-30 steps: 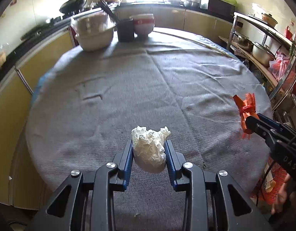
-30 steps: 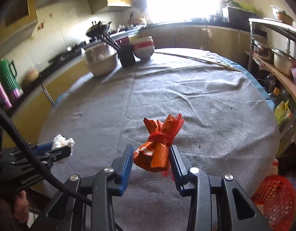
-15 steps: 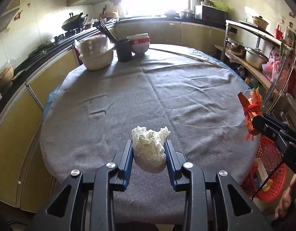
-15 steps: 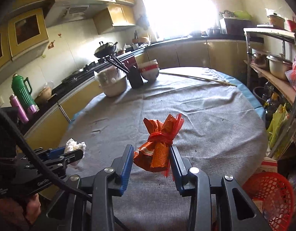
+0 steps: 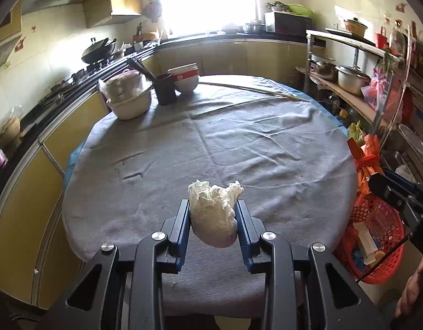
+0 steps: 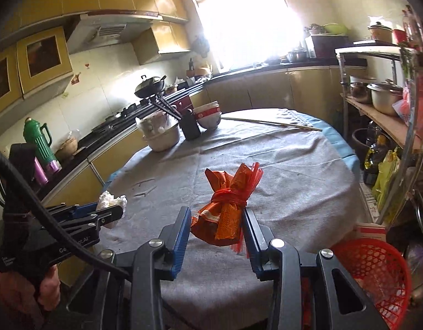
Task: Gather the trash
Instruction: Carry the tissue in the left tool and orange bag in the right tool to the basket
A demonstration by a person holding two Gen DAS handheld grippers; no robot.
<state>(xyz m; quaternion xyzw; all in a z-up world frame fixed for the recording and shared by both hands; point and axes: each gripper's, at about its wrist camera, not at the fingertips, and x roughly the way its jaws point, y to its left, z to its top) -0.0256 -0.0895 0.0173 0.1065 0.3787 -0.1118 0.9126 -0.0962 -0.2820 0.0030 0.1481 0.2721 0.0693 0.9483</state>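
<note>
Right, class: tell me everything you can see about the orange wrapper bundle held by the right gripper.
The orange wrapper bundle looks like crinkled foil or plastic packaging, tied round its middle with red plastic strip, its top flaring into torn ends. It is clamped between the blue pads of the right gripper, tilted slightly right and lifted clear of the grey tablecloth. Only the pads touch it. A red basket sits lower right.
</note>
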